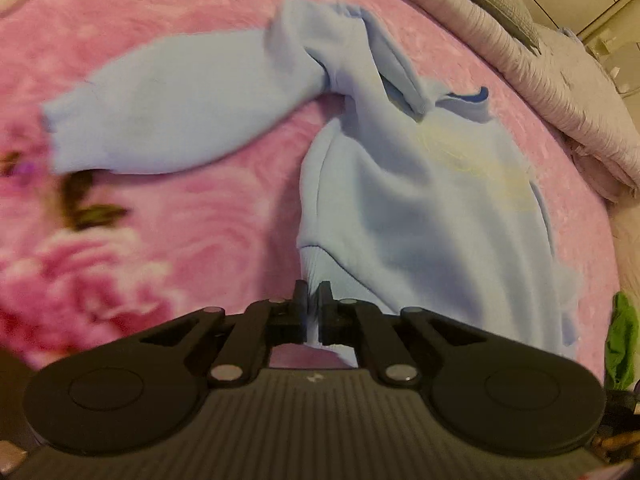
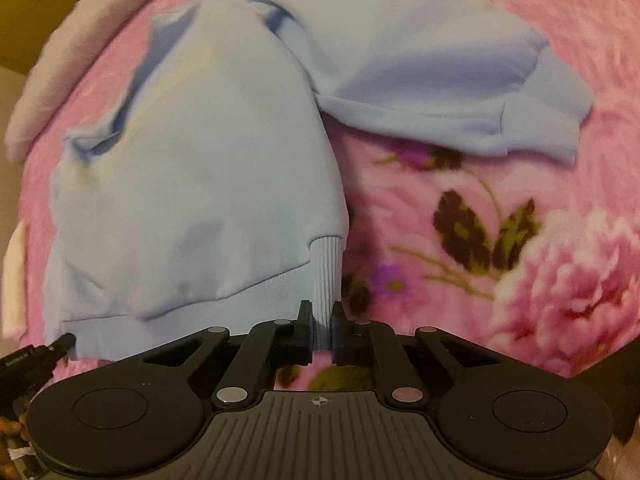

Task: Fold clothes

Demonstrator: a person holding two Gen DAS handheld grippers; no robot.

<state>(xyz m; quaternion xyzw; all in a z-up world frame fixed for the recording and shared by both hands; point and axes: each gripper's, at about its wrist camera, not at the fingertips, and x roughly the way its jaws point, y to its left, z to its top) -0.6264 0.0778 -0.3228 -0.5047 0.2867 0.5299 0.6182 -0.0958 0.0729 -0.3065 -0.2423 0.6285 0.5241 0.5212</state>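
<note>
Pink flowered blanket (image 1: 168, 240) under a soft, floppy blue sweatshirt (image 1: 420, 208) lying spread out, left gripper (image 1: 313, 300) and right gripper (image 2: 320, 324) each pinching a hem corner, likely the best hold on such limp fleece.

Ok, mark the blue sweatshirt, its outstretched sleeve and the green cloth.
blue sweatshirt (image 1: 432, 216), left wrist view, middle of the body.
outstretched sleeve (image 2: 440, 76), right wrist view, mid-sleeve.
green cloth (image 1: 622, 344), left wrist view, centre, at the right edge.
</note>
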